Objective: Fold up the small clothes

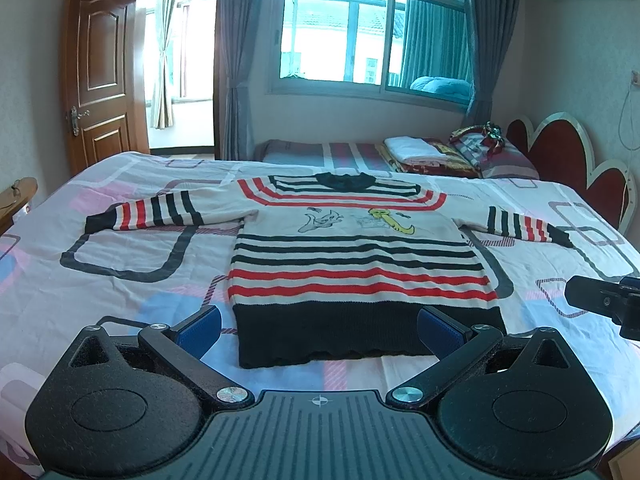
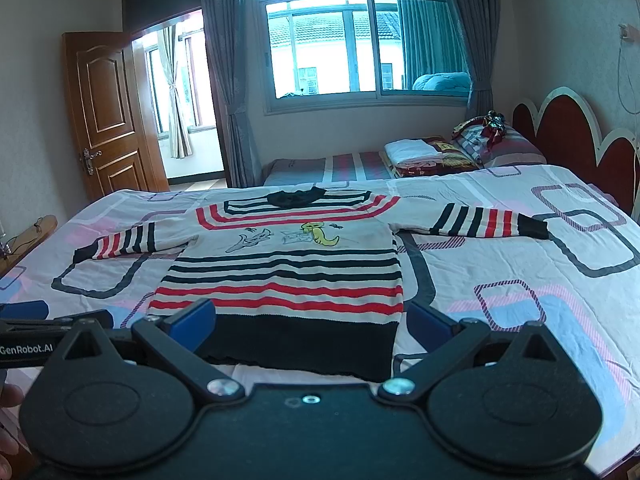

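Your left gripper (image 1: 319,330) stands with its jaws wide and holds nothing; your right gripper (image 2: 312,326) is likewise spread wide and empty. Both hover just short of the sweater's near end, above the bed (image 1: 132,240), and neither touches cloth.

The striped sweater (image 1: 352,264) lies flat, front side up, directly ahead of both grippers; its black hem (image 1: 368,332) is the part nearest you, sitting between the blue pads (image 1: 200,330) of the left gripper in that view. The collar (image 1: 344,181) is at the far end, well beyond the fingertips. One sleeve (image 1: 144,216) runs out to the left of the left gripper; the other sleeve (image 2: 492,220) runs out to the right of the right gripper; both are fully extended and apart from the body.

Task status (judged from how the garment lies): spreading is complete; no fold has been made. Sleeves, side panels and the hem-to-collar fold all remain.

Expect the knit to be soft and to drape, so pinch through one layer at an edge; a grip on the thick hem band may gather both layers.

Folded linens (image 2: 416,152) rest on a second bed far beyond the collar; they are not involved.
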